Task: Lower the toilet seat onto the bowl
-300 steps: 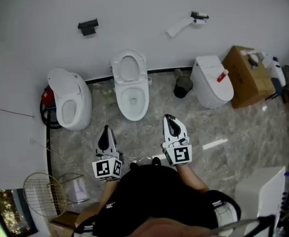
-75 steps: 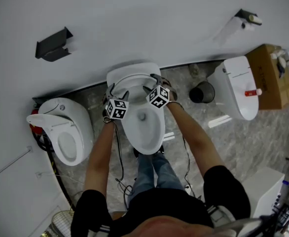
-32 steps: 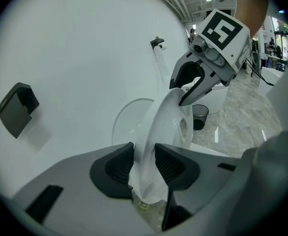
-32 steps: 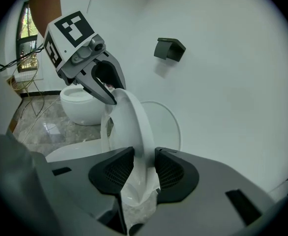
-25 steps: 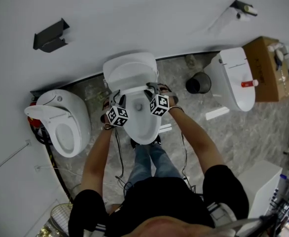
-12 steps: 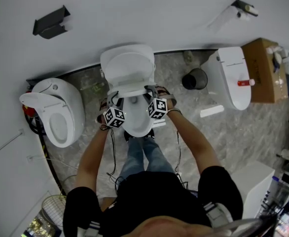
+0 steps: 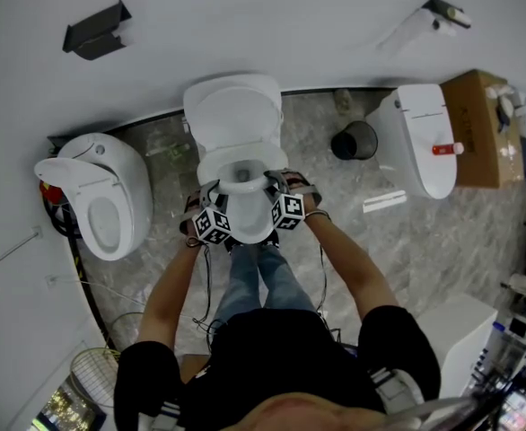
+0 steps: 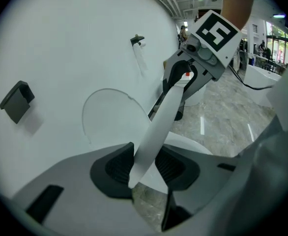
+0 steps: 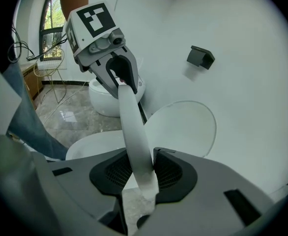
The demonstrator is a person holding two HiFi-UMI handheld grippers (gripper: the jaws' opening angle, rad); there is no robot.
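The white toilet stands at the wall with its lid upright. Its white seat hangs tilted between lid and bowl rim, held by its front edge from both sides. My left gripper is shut on the seat's left side; in the left gripper view the seat runs as a thin band between the pads of that gripper. My right gripper is shut on the right side, where the seat is pinched between its pads. Each gripper view shows the other gripper across the ring.
A second toilet with its seat raised stands at the left, a third one at the right. A black bin and a cardboard box stand near the wall. The person's legs are right in front of the bowl.
Both grippers have come away from the wall and down with the seat in them. The seat has swung off the upright lid and tilts lower over the bowl.
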